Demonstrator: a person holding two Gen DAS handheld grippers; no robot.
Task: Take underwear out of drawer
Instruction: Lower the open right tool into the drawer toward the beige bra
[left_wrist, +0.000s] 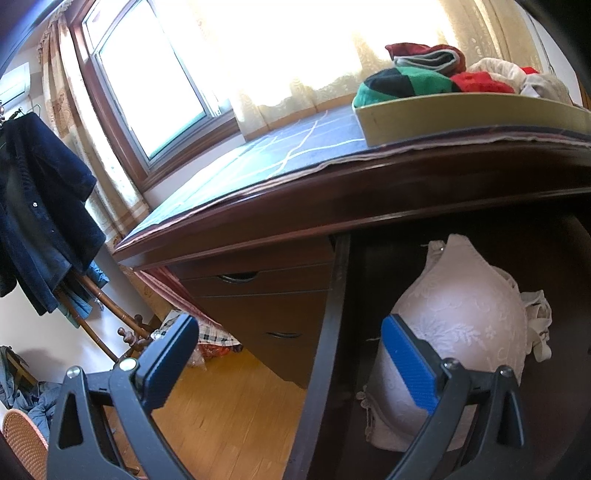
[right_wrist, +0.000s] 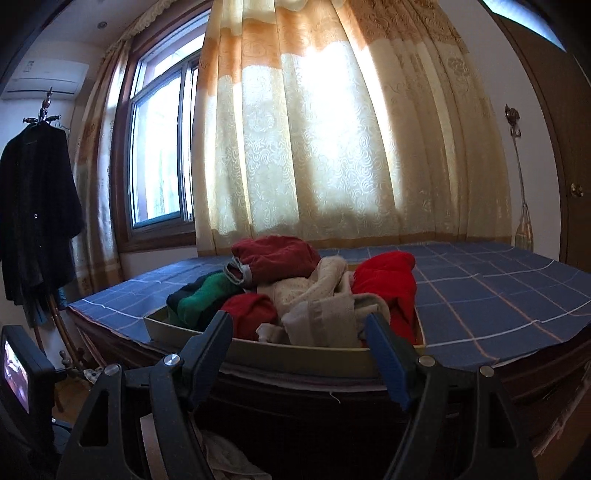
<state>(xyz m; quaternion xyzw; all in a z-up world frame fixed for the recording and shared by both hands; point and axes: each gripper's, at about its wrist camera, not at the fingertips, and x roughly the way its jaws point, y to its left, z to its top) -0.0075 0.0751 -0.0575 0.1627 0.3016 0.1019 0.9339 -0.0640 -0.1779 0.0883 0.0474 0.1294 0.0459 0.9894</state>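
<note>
Between the spread fingers of the left gripper (left_wrist: 291, 365) there is only the dark edge of the drawer (left_wrist: 328, 317) and the wooden floor (left_wrist: 236, 402) behind it; the jaws stand wide apart and hold nothing. The right finger's blue pad (left_wrist: 410, 365) lies just in front of a pale lace bra (left_wrist: 461, 321), which sits inside the open drawer under the desk top; whether the pad touches the cup cannot be told. The bra stands on edge, its cup bulging toward the camera, with straps bunched at its right side. Left of it, the desk's closed drawer fronts (left_wrist: 266, 295) show. Above, on the blue checked cloth (left_wrist: 295, 144) covering the desk, a shallow tray (left_wrist: 443, 118) holds a pile of clothes in red, green and cream.

The right gripper (right_wrist: 299, 336) is released too, its fingers spread with nothing between the pads. It points at the near wall of that tray (right_wrist: 295, 354), and the heap of garments (right_wrist: 314, 295) rises just beyond the fingertips, apart from them. Below the fingers, a bit of pale fabric (right_wrist: 229, 458) shows in the dark drawer. Behind hang a yellow curtain (right_wrist: 314, 147) and, at left, a dark coat (right_wrist: 37, 221) on a stand.
</note>
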